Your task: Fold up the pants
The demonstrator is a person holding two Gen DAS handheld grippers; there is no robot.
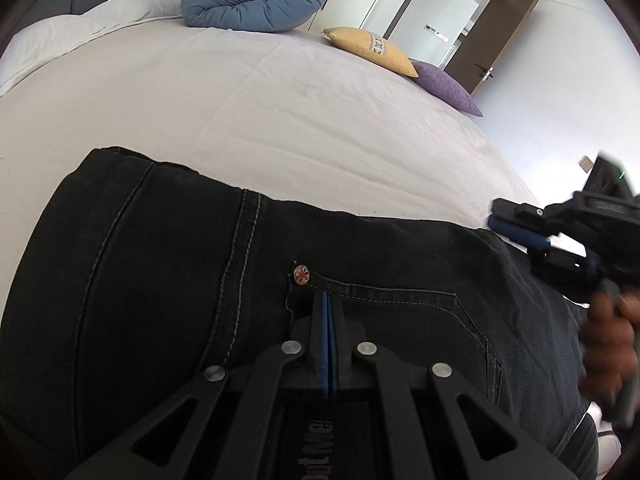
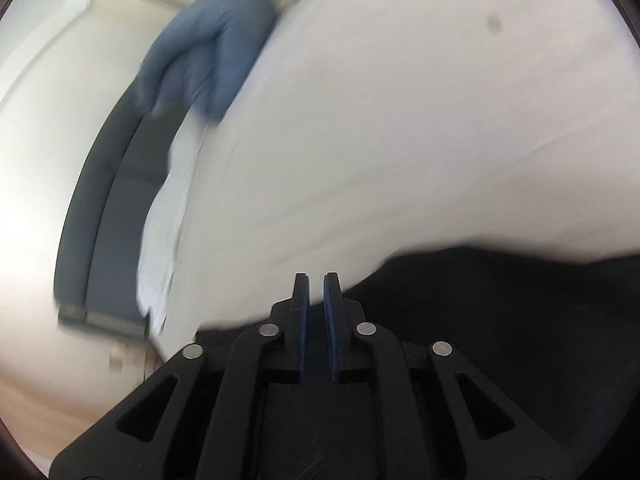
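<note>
The black denim pants (image 1: 168, 280) are laid flat on the white-sheeted bed (image 1: 248, 112), long axis left-to-right, directly under the closed, empty left gripper (image 1: 327, 300) at the back pocket, the slightly parted, empty right gripper (image 2: 316, 280) at their right edge.

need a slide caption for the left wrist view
Left tool shut over the back pocket of black jeans on a white bed; right tool at their far edge.

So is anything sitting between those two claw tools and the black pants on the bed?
Nothing visible. The left gripper is shut, right at the pants by the pocket rivet. The right gripper, slightly open, hovers at the pants' edge. The pillows and blue duvet lie far across the bed.
</note>
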